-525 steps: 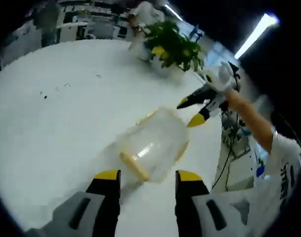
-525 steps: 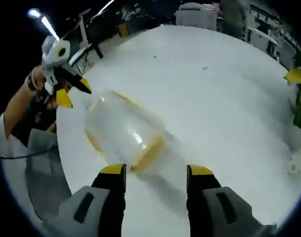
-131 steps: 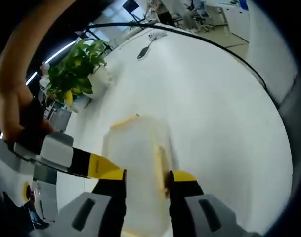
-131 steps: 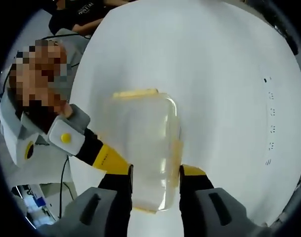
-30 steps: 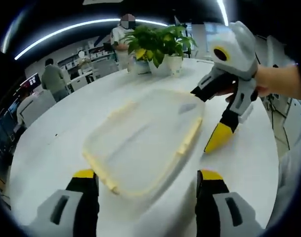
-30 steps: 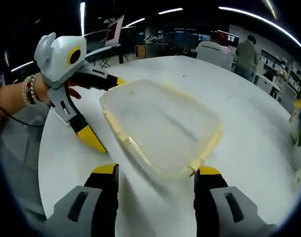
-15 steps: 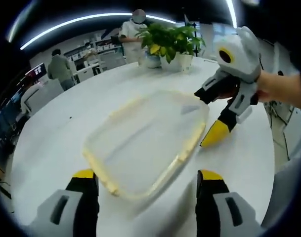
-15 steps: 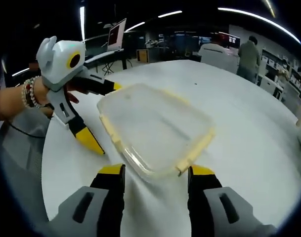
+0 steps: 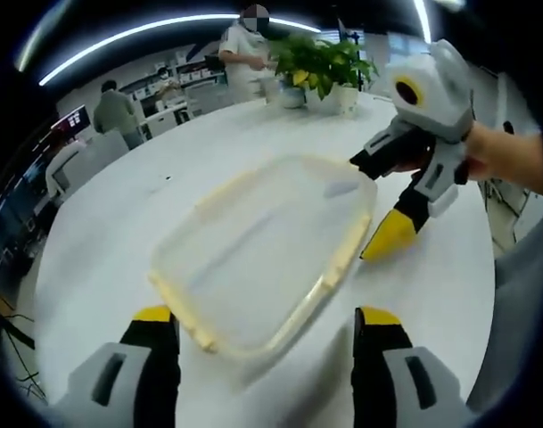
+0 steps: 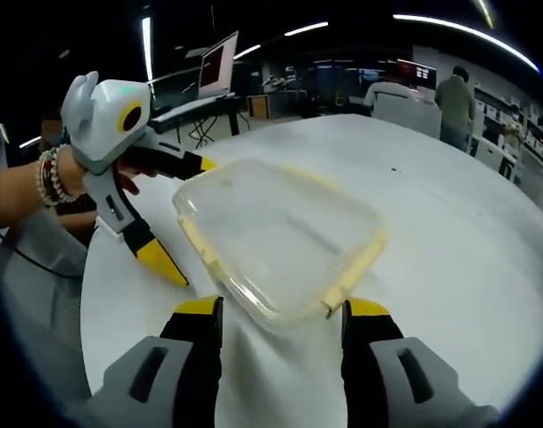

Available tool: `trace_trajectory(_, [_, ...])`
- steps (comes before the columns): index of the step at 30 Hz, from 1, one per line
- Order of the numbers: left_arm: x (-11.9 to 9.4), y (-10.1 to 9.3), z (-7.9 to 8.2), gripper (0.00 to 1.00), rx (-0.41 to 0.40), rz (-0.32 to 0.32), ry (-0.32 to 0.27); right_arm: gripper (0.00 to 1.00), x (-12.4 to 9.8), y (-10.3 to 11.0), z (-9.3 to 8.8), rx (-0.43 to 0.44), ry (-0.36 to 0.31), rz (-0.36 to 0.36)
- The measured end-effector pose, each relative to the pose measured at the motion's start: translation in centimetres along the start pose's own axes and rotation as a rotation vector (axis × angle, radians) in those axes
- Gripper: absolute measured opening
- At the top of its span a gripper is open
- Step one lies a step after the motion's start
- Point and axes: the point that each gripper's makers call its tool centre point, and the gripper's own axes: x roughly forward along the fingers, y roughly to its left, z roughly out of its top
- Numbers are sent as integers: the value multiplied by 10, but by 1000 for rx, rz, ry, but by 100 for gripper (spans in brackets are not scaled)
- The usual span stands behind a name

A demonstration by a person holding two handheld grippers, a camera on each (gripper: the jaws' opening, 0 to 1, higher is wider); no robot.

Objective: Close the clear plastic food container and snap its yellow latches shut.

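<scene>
Lid's on the clear container (image 9: pixel 262 245), flat mid-worktop (image 9: pixel 102 232). My left gripper (image 9: pixel 264 323) and right gripper (image 10: pixel 271 316) both have fingers spread wide, holding nothing, straddling opposite ends. Latching step, I'd say; next, press each yellow latch (image 10: pixel 353 264) down.

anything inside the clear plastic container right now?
Nothing shows through the lid of the clear plastic food container with yellow latches; only the round white table under it reads through. The plastic is hazy, so something small or clear inside could go unseen.
</scene>
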Motion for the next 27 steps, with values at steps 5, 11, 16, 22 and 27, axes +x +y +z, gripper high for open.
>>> trace_trajectory(5, [-1,13,-2,73,-1,-12,-13,50,9,-1,9,23,-8,-16])
trace_trajectory(11, [11,28,6,72,18,-26,-19,49,14,-14,18,22,-6,-28])
trace_trajectory(16, [24,38,15,73,37,-36,-26,51,20,-27,23,12,6,-51])
trace_trajectory(22, [37,45,27,73,60,-48,-34,51,23,-45,27,15,10,-71])
trace_trajectory(27, [43,47,32,73,67,-53,-41,51,25,-54,29,17,14,-79])
